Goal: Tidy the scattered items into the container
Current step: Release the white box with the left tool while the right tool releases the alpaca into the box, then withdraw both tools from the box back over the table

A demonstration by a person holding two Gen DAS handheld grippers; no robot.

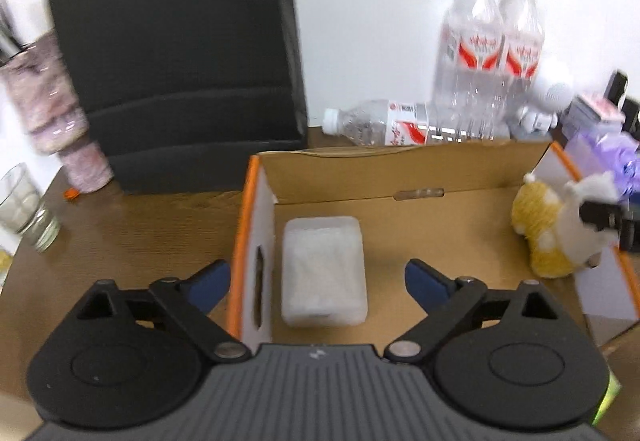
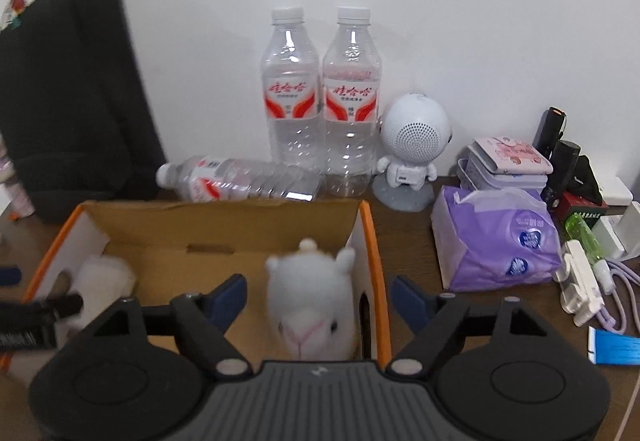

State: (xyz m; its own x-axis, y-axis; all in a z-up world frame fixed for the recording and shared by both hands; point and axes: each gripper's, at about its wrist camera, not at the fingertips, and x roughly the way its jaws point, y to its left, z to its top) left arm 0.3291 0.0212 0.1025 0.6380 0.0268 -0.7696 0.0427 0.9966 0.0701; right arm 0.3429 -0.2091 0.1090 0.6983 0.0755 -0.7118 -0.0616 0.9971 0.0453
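Observation:
An open cardboard box with orange edges [image 1: 400, 169] stands on the brown table; it also shows in the right wrist view [image 2: 224, 221]. A translucent white plastic case [image 1: 324, 273] lies on the box floor at its left. A yellow-and-white plush toy [image 1: 556, 229] sits at the box's right side; in the right wrist view it is a white plush face [image 2: 312, 301]. My left gripper [image 1: 318, 279] is open above the case, its left finger outside the box wall. My right gripper [image 2: 318, 299] is open with the plush between its fingers, touching neither.
A black paper bag [image 1: 172, 41] stands behind the box at left. Two upright water bottles [image 2: 320, 101] and one lying bottle [image 2: 240, 179] are at the wall. A white astronaut speaker [image 2: 412, 153], purple tissue pack [image 2: 496, 241], tins, cables and a drinking glass [image 1: 24, 209] crowd the table.

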